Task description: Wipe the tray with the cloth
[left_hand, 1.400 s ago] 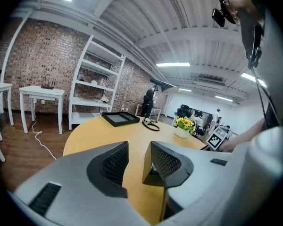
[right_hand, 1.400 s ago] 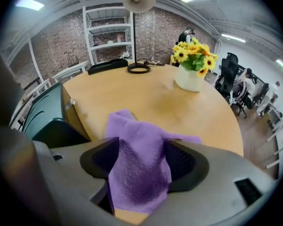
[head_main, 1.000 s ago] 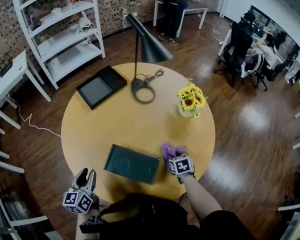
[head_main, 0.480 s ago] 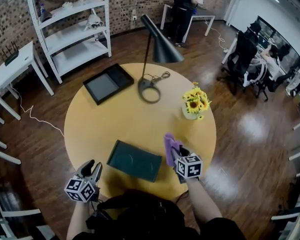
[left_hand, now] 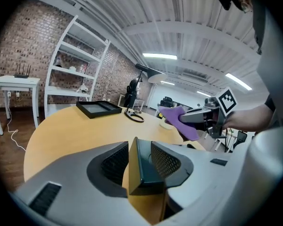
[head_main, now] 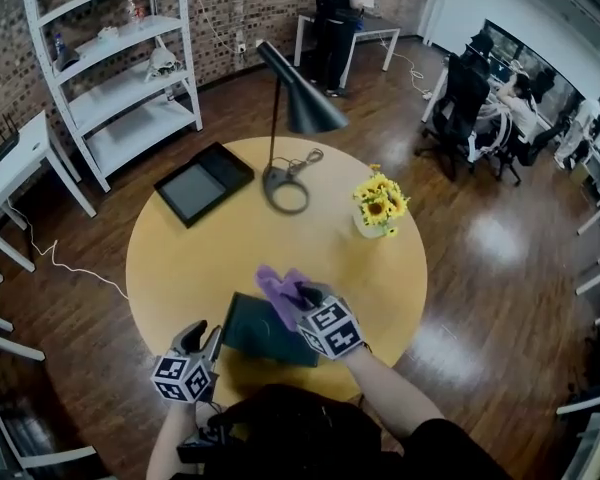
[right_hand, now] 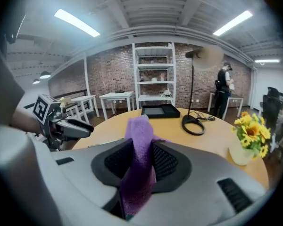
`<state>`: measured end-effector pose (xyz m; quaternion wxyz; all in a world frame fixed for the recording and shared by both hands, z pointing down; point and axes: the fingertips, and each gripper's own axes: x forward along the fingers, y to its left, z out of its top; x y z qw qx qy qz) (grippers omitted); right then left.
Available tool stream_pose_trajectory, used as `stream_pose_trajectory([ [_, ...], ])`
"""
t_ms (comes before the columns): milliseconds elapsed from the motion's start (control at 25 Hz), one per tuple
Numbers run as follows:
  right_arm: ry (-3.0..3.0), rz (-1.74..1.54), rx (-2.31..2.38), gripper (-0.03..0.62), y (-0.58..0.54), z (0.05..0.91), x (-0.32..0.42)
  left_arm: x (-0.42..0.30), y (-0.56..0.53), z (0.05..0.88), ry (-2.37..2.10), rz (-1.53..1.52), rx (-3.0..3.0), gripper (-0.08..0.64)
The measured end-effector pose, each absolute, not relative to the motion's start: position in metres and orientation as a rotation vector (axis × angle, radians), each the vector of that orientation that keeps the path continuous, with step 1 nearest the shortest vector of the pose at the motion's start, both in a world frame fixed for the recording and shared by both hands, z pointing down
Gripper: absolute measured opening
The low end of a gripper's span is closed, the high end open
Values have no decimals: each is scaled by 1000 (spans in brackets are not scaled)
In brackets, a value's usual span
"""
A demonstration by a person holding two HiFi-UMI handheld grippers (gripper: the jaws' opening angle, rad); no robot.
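Right gripper [head_main: 302, 298] has its jaws clamped on the purple cloth [head_main: 277, 286], pads pinching the fabric so that a fold sticks up between them. It holds the cloth up in the air over the far right part of the dark green tray [head_main: 255, 330]; no contact with the tray that I can see. The tray lies flat on the round wooden table [head_main: 180, 258], close to the person's edge.

Over on the other side, the left gripper [head_main: 204, 332] is low at the tray's near left corner, its jaws parted with that corner standing between them (tight on either side, though they don't look to be squeezing it).

Further back on the table: a black tray [head_main: 202, 181], a black lamp [head_main: 298, 103] and a vase of sunflowers [head_main: 380, 198], all well apart from the green tray.
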<state>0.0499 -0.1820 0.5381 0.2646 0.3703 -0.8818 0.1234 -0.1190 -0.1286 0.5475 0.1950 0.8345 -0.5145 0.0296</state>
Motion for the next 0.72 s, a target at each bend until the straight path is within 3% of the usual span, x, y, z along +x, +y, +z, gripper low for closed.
stream_pose_trajectory([
  [320,-2369,172,693,112,-186,550,-42,-166,-89,540,-1600,-37,2223,140],
  [440,-2245,140,647,112,-185,588,-67,-191,-75,540,-1681,-81,2158,101],
  [560,-2162,59,664,110,-187,613,-64,-201,-65,541,-1717,-99,2112,101],
  [720,-2195,238,737,110,-177,630,-27,-199,-57,547,-1707,-107,2101,101],
])
